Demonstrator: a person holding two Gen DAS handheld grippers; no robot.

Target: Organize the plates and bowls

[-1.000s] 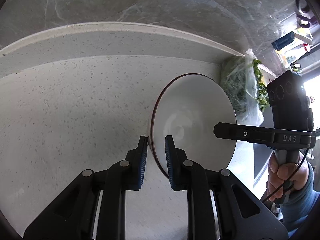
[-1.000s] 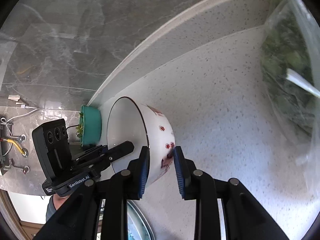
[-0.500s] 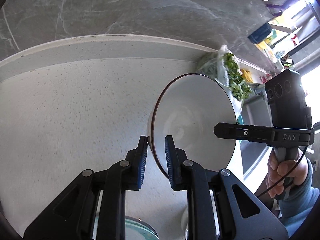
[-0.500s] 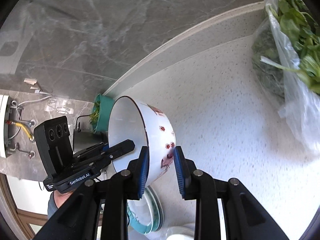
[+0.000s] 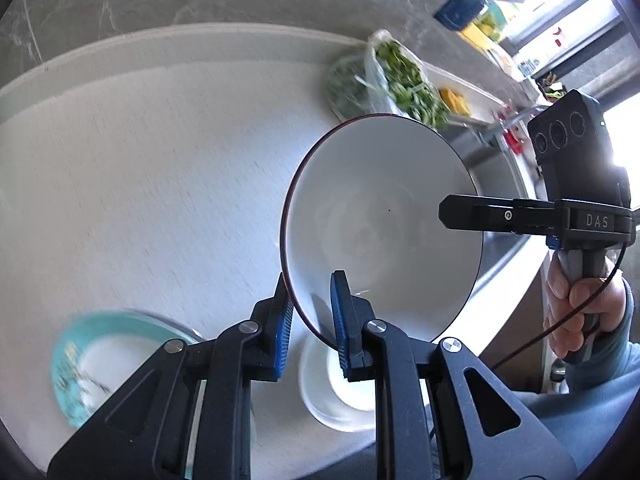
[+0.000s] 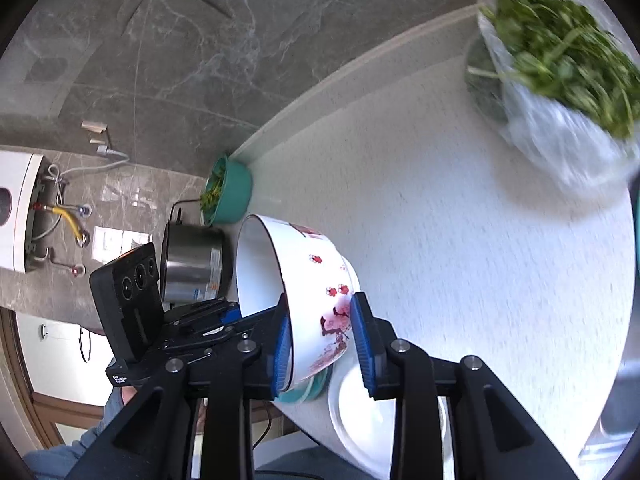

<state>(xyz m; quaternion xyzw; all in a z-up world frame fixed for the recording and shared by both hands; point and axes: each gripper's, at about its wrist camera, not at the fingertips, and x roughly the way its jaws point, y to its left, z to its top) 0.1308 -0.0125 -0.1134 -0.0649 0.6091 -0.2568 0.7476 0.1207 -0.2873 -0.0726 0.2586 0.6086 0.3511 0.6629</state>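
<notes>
Both grippers hold one white bowl [image 5: 380,220] with red flowers on its outside [image 6: 316,292], tipped on its side above the speckled counter. My left gripper [image 5: 310,316] is shut on its lower rim. My right gripper [image 6: 320,344] is shut on the opposite rim and shows in the left wrist view [image 5: 480,214]. Below lie a teal-rimmed plate [image 5: 92,360] and a white plate [image 5: 332,392], which also shows in the right wrist view [image 6: 368,412].
A plastic bag of greens [image 6: 560,80] lies at the back right of the counter [image 6: 440,220]. A teal bowl of greens [image 6: 228,192] and a steel pot [image 6: 196,264] stand at the left. The grey marble wall [image 6: 200,40] runs behind. A sink [image 5: 504,196] lies right.
Both grippers have carried the bowl back toward the counter's front edge. The teal plate and the white plate have come into view beneath it.
</notes>
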